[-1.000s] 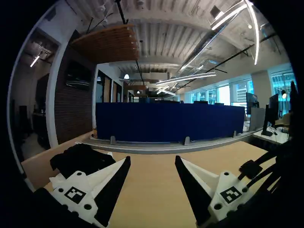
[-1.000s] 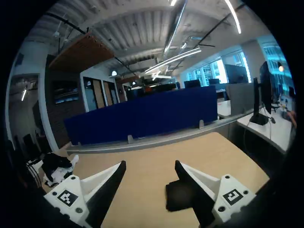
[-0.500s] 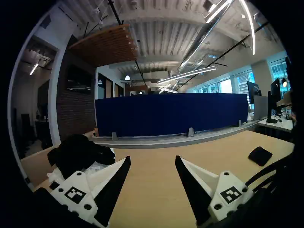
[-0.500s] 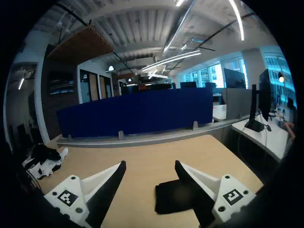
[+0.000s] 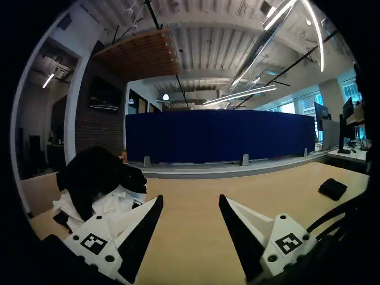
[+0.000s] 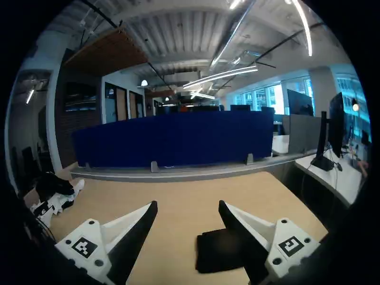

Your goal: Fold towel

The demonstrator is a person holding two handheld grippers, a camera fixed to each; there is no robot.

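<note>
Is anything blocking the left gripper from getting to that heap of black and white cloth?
Nothing visible does. The heap of cloth lies just ahead of the open left gripper, off toward its left finger, and only bare table shows between the fingers. The folded black towel lies far off to the side.

Held over a pale wooden table [image 6: 190, 190], right gripper [image 6: 187, 223] with fingers spread wide. Flat on the wood, partly hidden behind the right-hand finger, a folded black towel [image 6: 213, 249]. Far left near the table's edge, a heap of black and white cloths [image 6: 53, 192]. Behind, a blue partition [image 6: 175, 137]; at right, a monitor [image 6: 334, 124].
</note>
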